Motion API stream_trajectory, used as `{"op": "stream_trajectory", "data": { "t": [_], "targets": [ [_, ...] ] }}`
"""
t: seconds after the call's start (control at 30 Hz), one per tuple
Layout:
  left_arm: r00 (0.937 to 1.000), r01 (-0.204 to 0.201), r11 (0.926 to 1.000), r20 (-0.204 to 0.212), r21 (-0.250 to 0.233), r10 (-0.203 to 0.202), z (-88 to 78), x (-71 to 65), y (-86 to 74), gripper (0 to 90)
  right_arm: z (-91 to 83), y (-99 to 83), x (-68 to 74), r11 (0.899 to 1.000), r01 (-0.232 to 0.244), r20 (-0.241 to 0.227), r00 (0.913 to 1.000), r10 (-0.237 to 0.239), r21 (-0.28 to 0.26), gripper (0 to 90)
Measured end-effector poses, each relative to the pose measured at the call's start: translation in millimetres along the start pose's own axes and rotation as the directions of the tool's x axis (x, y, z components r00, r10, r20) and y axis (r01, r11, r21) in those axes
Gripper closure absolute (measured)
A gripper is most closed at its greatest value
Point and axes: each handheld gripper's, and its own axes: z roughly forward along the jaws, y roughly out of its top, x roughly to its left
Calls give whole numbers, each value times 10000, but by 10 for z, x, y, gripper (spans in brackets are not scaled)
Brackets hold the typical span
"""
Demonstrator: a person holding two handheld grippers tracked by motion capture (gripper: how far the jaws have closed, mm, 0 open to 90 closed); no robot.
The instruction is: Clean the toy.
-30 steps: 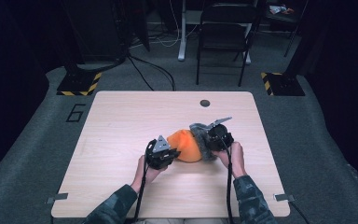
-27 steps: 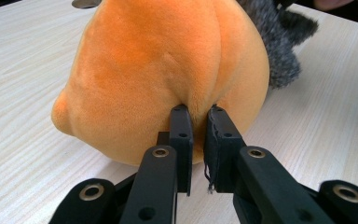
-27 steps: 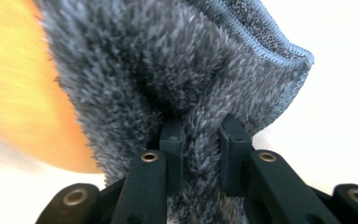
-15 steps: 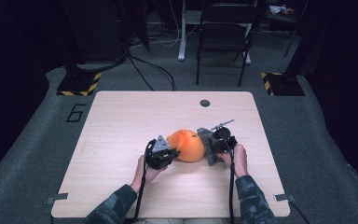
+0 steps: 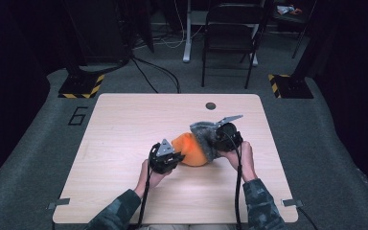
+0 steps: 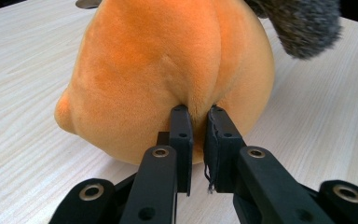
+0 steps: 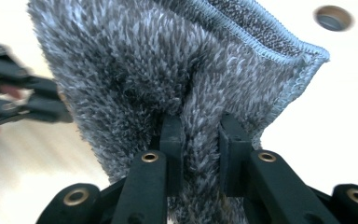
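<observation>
Two grips: left gripper (image 6: 196, 140) nearly closed, pinching a fold of the orange plush (image 6: 168, 70); right gripper (image 7: 200, 154) clamped on the grey fuzzy cloth (image 7: 168, 70).
Handling: both look soft, light and squashy; a pinched fold should hold best.
Place: plush lies mid-table (image 5: 124, 124), cloth draped against its right end.
Hands: both low, forearms reaching from the near edge.

Light wood tabletop (image 5: 124, 124) with a round dark grommet hole (image 5: 211, 106) near its far edge. Grey carpet floor (image 5: 330, 143) with a painted "6" (image 5: 78, 116); a black folding chair (image 5: 230, 33) and two black-yellow striped bases (image 5: 81, 86) stand beyond.
</observation>
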Motion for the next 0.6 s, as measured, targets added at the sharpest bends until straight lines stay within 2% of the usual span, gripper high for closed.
{"op": "stream_trajectory", "data": {
  "t": [0.07,0.13,0.2,0.27,0.33,0.4,0.53,0.6],
  "targets": [
    [10000,41,10000,4,-24,-41,-1,-3,0,810,52,11,75,9993,270,-102,9996,-268,243,754],
    [10000,-32,10000,5,21,32,-6,-3,4,787,131,-4,111,9982,444,145,9989,-450,414,754],
    [9996,-195,9998,-186,12,195,-9,-10,11,732,202,-31,111,9981,411,213,9989,-421,465,756],
    [9994,-269,9996,-219,78,271,-17,-19,22,662,215,-48,76,9991,256,212,9994,-263,343,755],
    [9976,-508,9985,-454,187,516,-9,-35,29,620,215,-59,54,9993,192,191,9996,-198,306,755],
    [9965,-582,9977,-573,346,601,5,-43,28,565,232,-75,34,9996,121,339,9993,-130,270,755],
    [9952,-454,9983,-847,366,483,49,-26,-3,507,245,-93,7,9999,2,295,9996,-6,156,755],
    [9950,-500,9981,-846,361,529,61,-22,-23,532,253,-95,17,9999,18,206,9998,-21,145,756]
  ]
}}
